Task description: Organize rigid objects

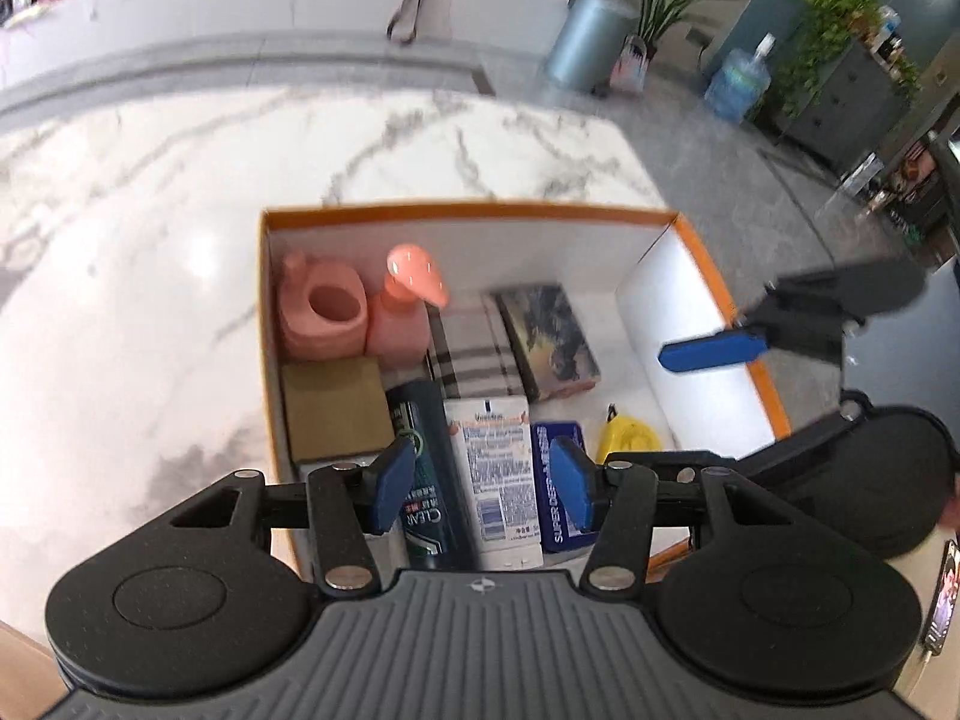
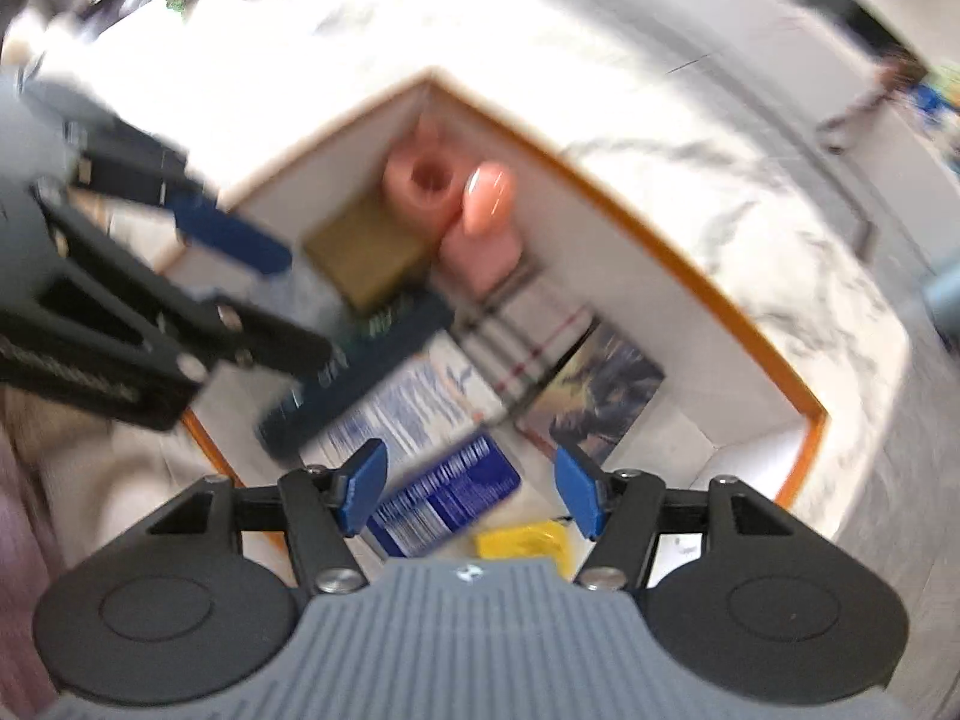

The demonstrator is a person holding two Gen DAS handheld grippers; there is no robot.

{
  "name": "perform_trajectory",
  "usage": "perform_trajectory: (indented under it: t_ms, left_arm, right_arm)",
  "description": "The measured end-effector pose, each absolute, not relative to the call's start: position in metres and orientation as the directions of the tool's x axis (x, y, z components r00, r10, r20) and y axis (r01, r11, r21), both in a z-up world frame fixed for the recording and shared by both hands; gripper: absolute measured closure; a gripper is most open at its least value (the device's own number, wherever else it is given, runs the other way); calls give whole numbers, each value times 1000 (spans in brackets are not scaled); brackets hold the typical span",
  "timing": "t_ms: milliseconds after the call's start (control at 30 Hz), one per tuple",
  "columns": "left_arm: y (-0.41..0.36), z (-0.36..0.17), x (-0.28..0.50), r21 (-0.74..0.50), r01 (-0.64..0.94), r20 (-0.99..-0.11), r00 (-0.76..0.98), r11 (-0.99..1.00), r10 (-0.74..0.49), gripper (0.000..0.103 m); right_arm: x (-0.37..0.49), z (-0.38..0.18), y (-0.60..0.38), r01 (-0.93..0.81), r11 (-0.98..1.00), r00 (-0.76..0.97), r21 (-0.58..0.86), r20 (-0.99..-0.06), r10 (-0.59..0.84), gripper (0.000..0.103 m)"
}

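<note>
An orange-rimmed white box [image 1: 468, 211] stands on the marble table [image 1: 150, 240]. Inside it are a pink cup holder [image 1: 324, 312], a pink pump bottle [image 1: 399, 324], an olive box [image 1: 333, 408], a dark CLEAR bottle [image 1: 429, 516], a white tube [image 1: 495, 480], a blue box [image 1: 543, 498], a yellow item [image 1: 627, 438], a plaid piece [image 1: 480, 354] and a picture box [image 1: 552, 342]. My left gripper [image 1: 483, 483] hovers open above the bottle and tube, holding nothing. My right gripper [image 2: 470, 489] hangs open over the blue box [image 2: 447, 492] and the yellow item [image 2: 522, 543], touching neither.
The box's right part has bare white floor. The marble top stretches left and beyond the box. Off the table's far right stand a grey bin [image 1: 585, 39], potted plants [image 1: 666, 12], a water jug [image 1: 738, 84] and a dark cabinet [image 1: 840, 102]. Beige cloth [image 2: 90, 480] lies near the box's close side.
</note>
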State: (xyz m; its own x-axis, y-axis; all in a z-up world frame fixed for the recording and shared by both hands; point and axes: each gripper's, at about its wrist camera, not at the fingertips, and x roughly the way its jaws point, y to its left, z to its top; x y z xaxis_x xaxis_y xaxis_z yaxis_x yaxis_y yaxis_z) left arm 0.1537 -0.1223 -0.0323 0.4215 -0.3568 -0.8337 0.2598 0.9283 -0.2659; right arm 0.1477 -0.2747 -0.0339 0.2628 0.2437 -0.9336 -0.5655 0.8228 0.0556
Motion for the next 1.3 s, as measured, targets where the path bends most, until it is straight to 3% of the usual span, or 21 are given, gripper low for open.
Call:
perform_trajectory:
  t_ms: [133,300,433,500,700,1300]
  left_arm:
    - [-114,-12,135,-226,303,-769,528,926,-361,39]
    - [-100,9,102,-132,318,-673,667,939,-321,25]
    - [-84,13,81,-118,300,-618,724,947,-306,8]
    - [-76,11,73,-147,294,-598,734,944,-322,8]
    - [-74,3,44,13,183,-493,857,983,-153,0]
    - [-87,-22,42,31,146,-584,806,989,-101,0]
  right_arm:
    - [113,-1,-267,-383,922,458,55,-856,241,36]
    - [76,13,-258,-163,984,625,78,-763,164,27]
    - [41,19,-245,-12,993,709,114,-700,89,22]
    - [24,15,-234,45,993,747,111,-663,40,20]
    - [-14,14,-224,119,988,796,103,-604,-33,13]
    - [-23,-2,-238,179,973,817,145,-573,-64,6]
